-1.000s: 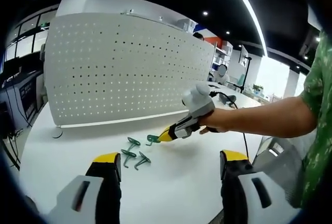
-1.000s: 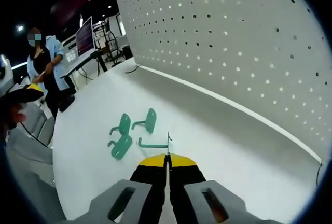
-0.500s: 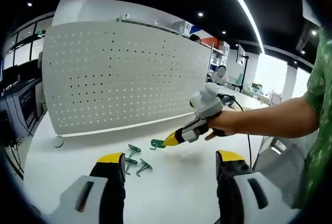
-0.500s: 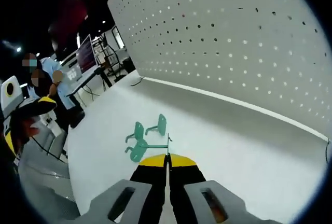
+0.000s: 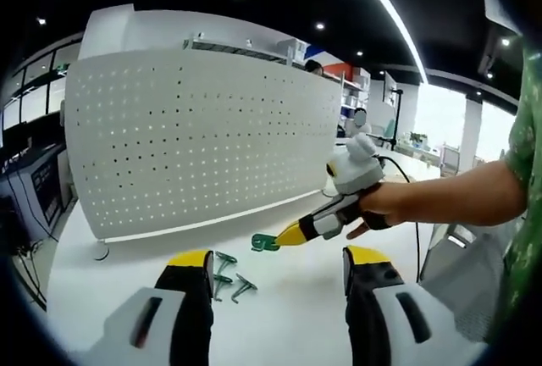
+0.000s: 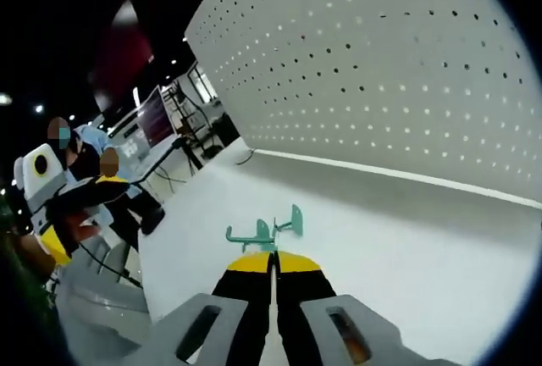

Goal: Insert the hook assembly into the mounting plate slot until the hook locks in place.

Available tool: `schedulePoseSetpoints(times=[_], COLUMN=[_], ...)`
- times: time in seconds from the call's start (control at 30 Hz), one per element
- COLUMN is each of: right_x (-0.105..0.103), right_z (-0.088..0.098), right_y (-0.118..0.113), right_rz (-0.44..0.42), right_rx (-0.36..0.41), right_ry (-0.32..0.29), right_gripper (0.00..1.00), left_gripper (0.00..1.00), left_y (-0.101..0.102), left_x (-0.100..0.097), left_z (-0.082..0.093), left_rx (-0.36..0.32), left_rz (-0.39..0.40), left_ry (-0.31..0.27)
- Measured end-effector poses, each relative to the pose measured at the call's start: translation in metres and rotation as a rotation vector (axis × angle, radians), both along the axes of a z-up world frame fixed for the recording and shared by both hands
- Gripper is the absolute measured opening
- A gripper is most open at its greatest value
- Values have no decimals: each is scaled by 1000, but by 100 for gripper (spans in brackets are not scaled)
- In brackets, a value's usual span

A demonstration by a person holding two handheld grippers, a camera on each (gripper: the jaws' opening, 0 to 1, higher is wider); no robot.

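A tall white perforated mounting plate (image 5: 195,141) stands upright on the white table (image 5: 288,298); it also spans the right gripper view (image 6: 406,86). My right gripper (image 6: 273,257) is shut on a green hook (image 6: 252,235), held in the air above the table. From the left gripper view, that right gripper (image 5: 286,235) comes in from the right in a person's hand, the green hook (image 5: 264,242) sticking out of its yellow tip, well short of the plate. My left gripper (image 5: 278,260) is open with nothing between its jaws.
Three loose green hooks (image 5: 227,274) lie on the table below the held one; one of them (image 6: 294,220) shows past the right gripper's tip. The left gripper (image 6: 80,213) appears at far left. People stand by desks (image 6: 161,146) beyond the table edge.
The right gripper has lifted the green hook off the table and carried it up and away from the loose hooks. Both views have risen.
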State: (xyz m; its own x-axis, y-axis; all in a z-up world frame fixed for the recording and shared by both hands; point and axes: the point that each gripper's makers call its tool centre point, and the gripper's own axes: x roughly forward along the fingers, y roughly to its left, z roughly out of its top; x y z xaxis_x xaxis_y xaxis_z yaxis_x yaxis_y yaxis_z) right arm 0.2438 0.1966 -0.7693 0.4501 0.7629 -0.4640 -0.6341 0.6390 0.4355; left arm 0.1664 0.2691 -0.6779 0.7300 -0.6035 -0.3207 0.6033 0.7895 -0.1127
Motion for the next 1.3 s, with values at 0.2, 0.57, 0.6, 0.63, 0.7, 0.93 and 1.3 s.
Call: schedulePoseSetpoints(times=[0.2,0.57,0.6,0.63,0.7,0.93,1.3], right_x=[-10,-27,-28,-30,-33,-44,-56], right_z=[18,47,49,53,59,80,106], right_y=[5,9,10,10,10,13,15], right_rz=[-14,-13,-13,-11,-10,1,7], right_rx=[97,211,216,222,239,278,325], right_ry=[26,40,38,34,32,6,-27], right_gripper=[0,0,0,0,0,0,0], left_gripper=[60,56,56,55,55,53,46], left_y=[2,-1,-1,-2,-3,-9,-21], left_x=[4,10,10,10,11,14,16], left_z=[7,19,20,21,23,26,43], left_rx=[8,30,35,37,37,55,68], left_rz=[-1,-17,-20,-22,-24,-45,-78], left_ry=[-23,-63,-67,-69,-76,-92,-157])
